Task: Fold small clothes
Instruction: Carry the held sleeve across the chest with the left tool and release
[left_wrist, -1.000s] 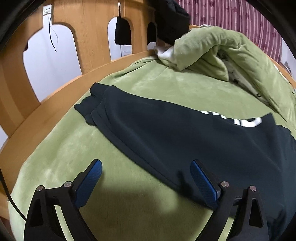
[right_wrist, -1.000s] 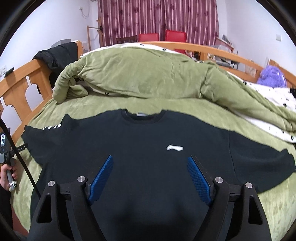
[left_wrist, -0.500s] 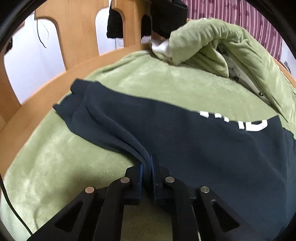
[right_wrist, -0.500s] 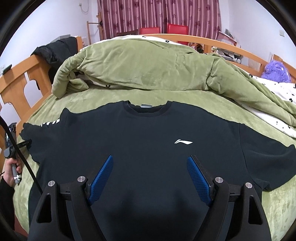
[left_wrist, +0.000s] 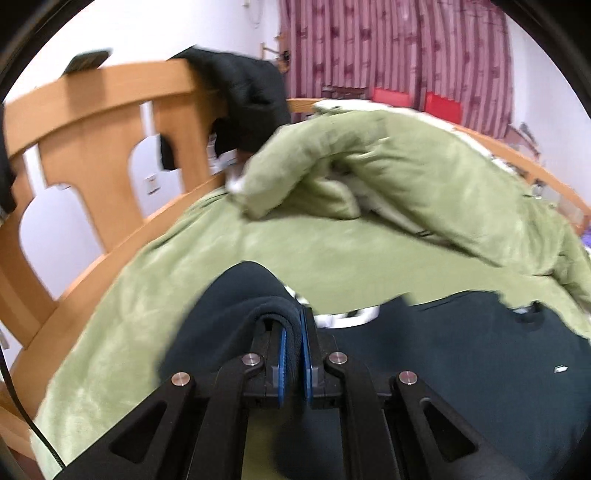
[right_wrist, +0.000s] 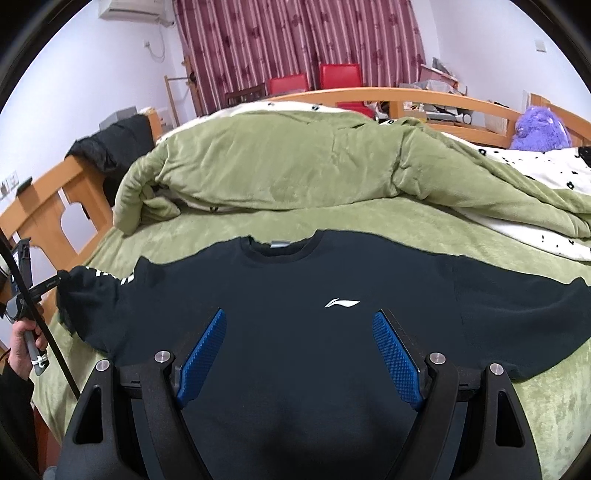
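Sleeve fold in hand: black shirt (right_wrist: 295, 295) flat on the bed (right_wrist: 554, 406).
Left tongs (left_wrist: 293, 343) clamped on left sleeve (left_wrist: 240, 306), raised; right tongs (right_wrist: 299, 350) wide, empty. Next: carry sleeve across chest.

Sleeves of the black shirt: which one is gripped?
The sleeve with white lettering, pinched in the left tool; the plain sleeve lies flat.

Bedroom backdrop
Rumpled green duvet (right_wrist: 295, 162) at 12 o'clock; purple plush toy (right_wrist: 541, 127) at 2; black jacket (left_wrist: 243, 96) on wooden headboard (left_wrist: 110, 122) at 10.
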